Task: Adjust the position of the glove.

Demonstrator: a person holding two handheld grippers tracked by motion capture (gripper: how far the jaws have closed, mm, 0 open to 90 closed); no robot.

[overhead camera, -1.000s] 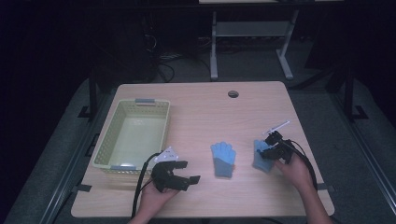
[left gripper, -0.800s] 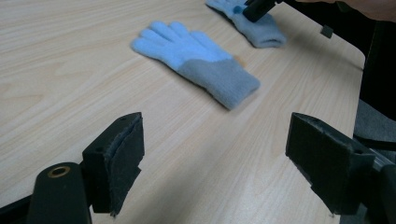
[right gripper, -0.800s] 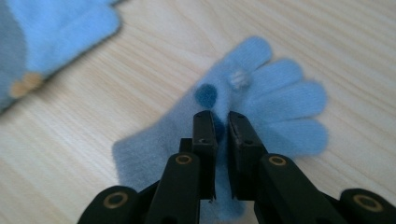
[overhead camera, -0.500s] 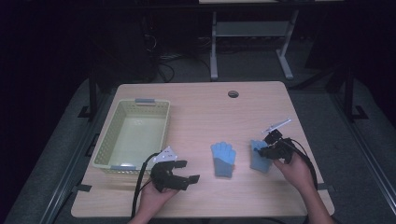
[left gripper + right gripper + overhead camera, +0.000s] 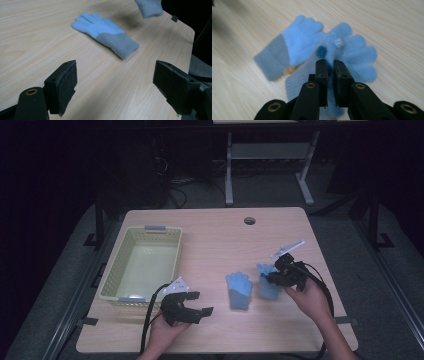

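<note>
Blue knit gloves are the whole job here, and you're only partway in. Your right gripper (image 5: pixel 272 279) has its jaws pinched nearly together on the held glove (image 5: pixel 352 53), gripping a fold of the fabric around the palm, and in the left gripper view its cuff hangs clear of the table with a shadow under it, so I'd call that one lifted. The other glove (image 5: pixel 239 290) lies flat on the wooden table (image 5: pixel 220 235), just beside the held one, fingers pointing away from you. Your left gripper (image 5: pixel 192 306) sits near the table's front edge with its jaws spread wide and nothing between them, pointed toward the flat glove but apart from it.

My guess is both gloves are headed for the yellow-green basket (image 5: pixel 107 279) on the left, which looks empty, so basically everything is left: carry this one over, drop it, then grab the second.

Stuff I can't make out: the lower part of the held glove hides behind your right gripper's jaws, so how much fabric you've actually got is unclear. The right gripper view is blurry too. There's a small white object (image 5: pixel 288 248) past your right gripper, and I can't tell what it is.
</note>
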